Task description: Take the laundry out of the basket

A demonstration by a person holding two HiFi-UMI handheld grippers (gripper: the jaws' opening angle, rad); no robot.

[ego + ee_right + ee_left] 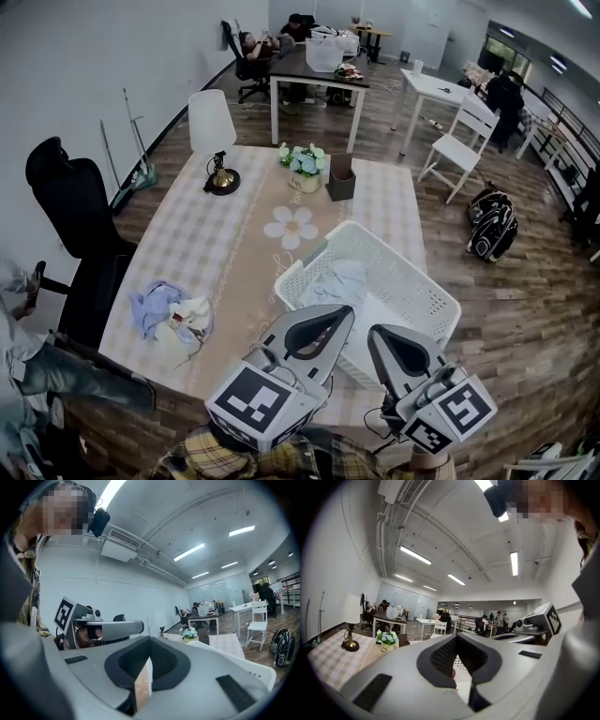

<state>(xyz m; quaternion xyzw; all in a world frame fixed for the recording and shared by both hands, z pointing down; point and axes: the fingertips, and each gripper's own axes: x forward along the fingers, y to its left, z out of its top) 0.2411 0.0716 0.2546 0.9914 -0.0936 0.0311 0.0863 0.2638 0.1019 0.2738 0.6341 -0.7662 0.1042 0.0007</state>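
Left gripper (pixel 323 326) and right gripper (pixel 398 354) jaws together, empty; basket (pixel 427 286), maybe overhanging table (pixel 197 244) edge centre-right, could tip when laundry (pixel 339 279) is tugged.

No legible text, labels, brands or numbers anywhere in view

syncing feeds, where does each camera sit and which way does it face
Head view: on the head, steeply down at table and basket; left gripper, right gripper, plaid shirt show.
Left gripper view: on that gripper, level across the room; own shut jaws, right gripper beside.
Right gripper view: on that gripper, level across the room; own shut jaws, left gripper beside.
Shared: flowers in all three.
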